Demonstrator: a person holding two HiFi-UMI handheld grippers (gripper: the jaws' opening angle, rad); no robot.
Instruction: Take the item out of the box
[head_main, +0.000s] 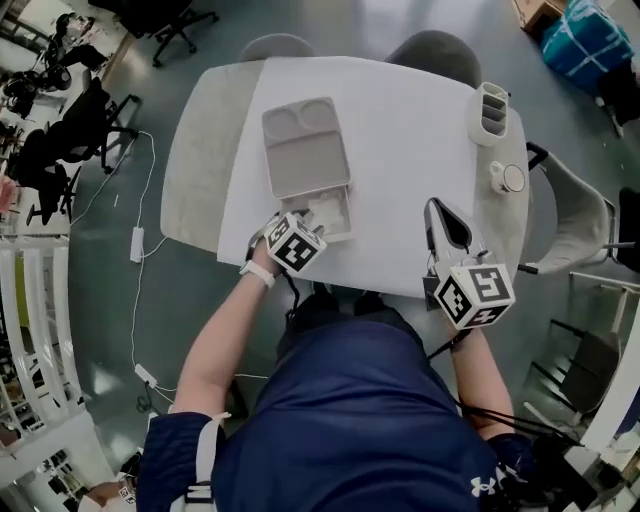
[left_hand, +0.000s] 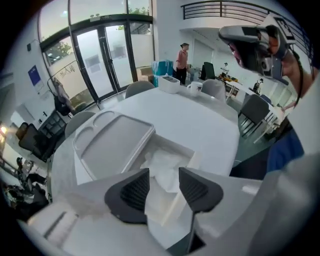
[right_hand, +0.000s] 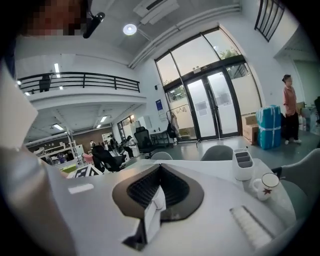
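A shallow white box (head_main: 345, 215) lies on the white table (head_main: 410, 150), and its grey moulded lid (head_main: 305, 148) is slid toward the far side. This leaves the near end uncovered. Crumpled white wrapping (left_hand: 162, 162) fills that uncovered end, and whatever lies under it is hidden. My left gripper (left_hand: 164, 176) hovers just over the box's near end, open, with the wrapping seen through the gap and neither pad pressing on it. It also shows in the head view, the left gripper (head_main: 303, 218) at the box's near left corner. My right gripper (head_main: 437, 208) rests shut and empty over the table's near right part, well apart from the box.
A white compartment holder (head_main: 490, 112) and a mug (head_main: 508, 178) stand at the table's right edge; both also show in the right gripper view, the holder (right_hand: 243, 164) and the mug (right_hand: 267, 186). Grey chairs (head_main: 435, 48) ring the far side. The person's body is against the near edge.
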